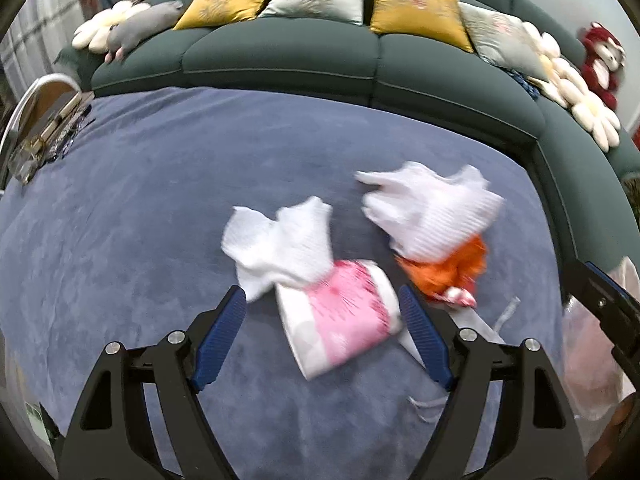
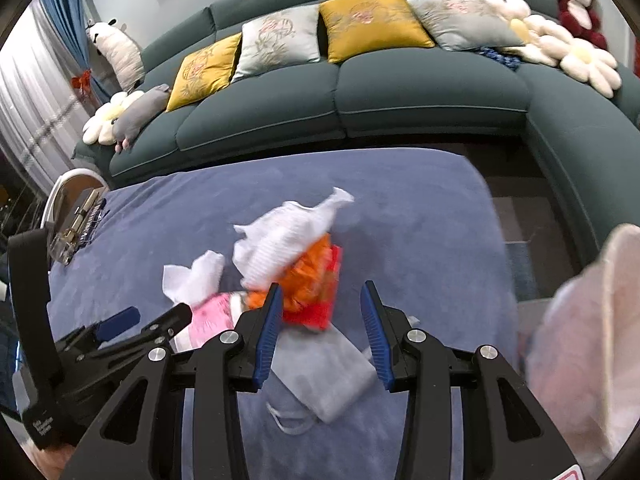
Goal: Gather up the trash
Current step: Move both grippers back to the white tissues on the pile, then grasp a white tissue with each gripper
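Trash lies in a heap on the blue-grey cloth of the table (image 1: 140, 200). A pink-and-white paper packet (image 1: 340, 320) sits between the fingers of my left gripper (image 1: 324, 334), which is open with its pads clear of it. Behind it are two crumpled white tissues (image 1: 284, 240) (image 1: 432, 212) and an orange-red wrapper (image 1: 444, 270). My right gripper (image 2: 320, 332) hovers open over that wrapper (image 2: 316, 284) and a grey face mask (image 2: 328, 372). A pale translucent bag (image 2: 580, 340) hangs at its right side.
A dark green corner sofa (image 2: 400, 92) with yellow and grey cushions and plush toys wraps the far and right sides. A clear box with small items (image 2: 76, 224) stands at the table's left edge. Dark floor shows between table and sofa.
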### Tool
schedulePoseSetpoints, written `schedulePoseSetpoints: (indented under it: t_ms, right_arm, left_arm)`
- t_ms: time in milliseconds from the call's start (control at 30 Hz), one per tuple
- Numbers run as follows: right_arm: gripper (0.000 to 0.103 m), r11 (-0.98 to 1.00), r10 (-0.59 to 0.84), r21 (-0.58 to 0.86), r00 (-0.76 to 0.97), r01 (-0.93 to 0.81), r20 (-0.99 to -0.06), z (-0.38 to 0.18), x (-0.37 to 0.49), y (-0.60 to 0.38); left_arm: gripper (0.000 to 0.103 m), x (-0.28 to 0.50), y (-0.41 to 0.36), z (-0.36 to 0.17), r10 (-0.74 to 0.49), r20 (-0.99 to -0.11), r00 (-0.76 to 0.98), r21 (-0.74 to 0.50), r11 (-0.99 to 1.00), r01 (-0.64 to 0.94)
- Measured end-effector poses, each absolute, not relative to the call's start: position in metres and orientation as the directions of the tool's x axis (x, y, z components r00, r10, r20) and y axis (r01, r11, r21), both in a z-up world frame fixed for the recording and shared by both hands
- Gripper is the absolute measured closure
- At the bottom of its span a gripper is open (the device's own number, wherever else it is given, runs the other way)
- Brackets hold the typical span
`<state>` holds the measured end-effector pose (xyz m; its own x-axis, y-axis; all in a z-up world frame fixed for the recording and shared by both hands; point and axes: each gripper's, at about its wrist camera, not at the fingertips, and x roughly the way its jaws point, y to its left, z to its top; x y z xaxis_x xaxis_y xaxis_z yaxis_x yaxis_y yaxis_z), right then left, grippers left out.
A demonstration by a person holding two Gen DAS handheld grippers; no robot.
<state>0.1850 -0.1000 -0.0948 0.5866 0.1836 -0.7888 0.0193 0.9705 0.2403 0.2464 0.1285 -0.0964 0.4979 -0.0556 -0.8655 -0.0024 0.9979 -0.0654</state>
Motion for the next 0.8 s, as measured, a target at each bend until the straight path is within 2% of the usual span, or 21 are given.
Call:
schedulePoseSetpoints:
  t_ms: [100, 167, 433, 467, 533, 600, 700, 800]
  right_arm:
    - [0.063, 0.971, 0.192, 0.24, 0.57, 0.009, -0.799, -0.104, 0.208, -0.086]
    - [0.06, 0.974, 0.185, 0.227, 0.559, 0.005, -0.808, -0.111, 0.224, -0.078]
    - [0.06, 0.979, 0.176, 0.204, 0.534, -0.008, -0.827, -0.135, 0.26, -0.061]
    - [0.061, 0.979, 0.18, 0.205, 0.53, -0.011, -0.829, -0.137, 0.262, -0.059]
    - [0.073, 0.979, 0.183, 0.202, 0.526, -0.021, -0.83, -0.14, 0.264, -0.056]
    - [0.095, 0.978, 0.196, 0.207, 0.517, -0.036, -0.833, -0.142, 0.265, -0.053]
    - [0.099, 0.972, 0.227, 0.228, 0.516, -0.062, -0.826, -0.137, 0.26, -0.049]
    - [0.1, 0.965, 0.256, 0.246, 0.546, -0.094, -0.798, -0.12, 0.251, -0.044]
  left_arm:
    - [0.028, 0.264, 0.14, -0.107, -0.066, -0.876, 0.477, -0.085, 0.996, -0.019]
    - [0.028, 0.272, 0.144, -0.113, -0.071, -0.882, 0.466, -0.094, 0.995, -0.027]
    - [0.031, 0.302, 0.157, -0.145, -0.099, -0.911, 0.399, -0.13, 0.99, -0.051]
    - [0.038, 0.304, 0.159, -0.148, -0.104, -0.913, 0.394, -0.136, 0.989, -0.055]
    - [0.048, 0.306, 0.162, -0.152, -0.124, -0.916, 0.381, -0.158, 0.986, -0.06]
    - [0.068, 0.306, 0.165, -0.153, -0.135, -0.915, 0.38, -0.172, 0.983, -0.067]
    - [0.083, 0.303, 0.164, -0.149, -0.135, -0.911, 0.389, -0.169, 0.984, -0.054]
    - [0.09, 0.297, 0.164, -0.136, -0.121, -0.899, 0.42, -0.155, 0.987, -0.047]
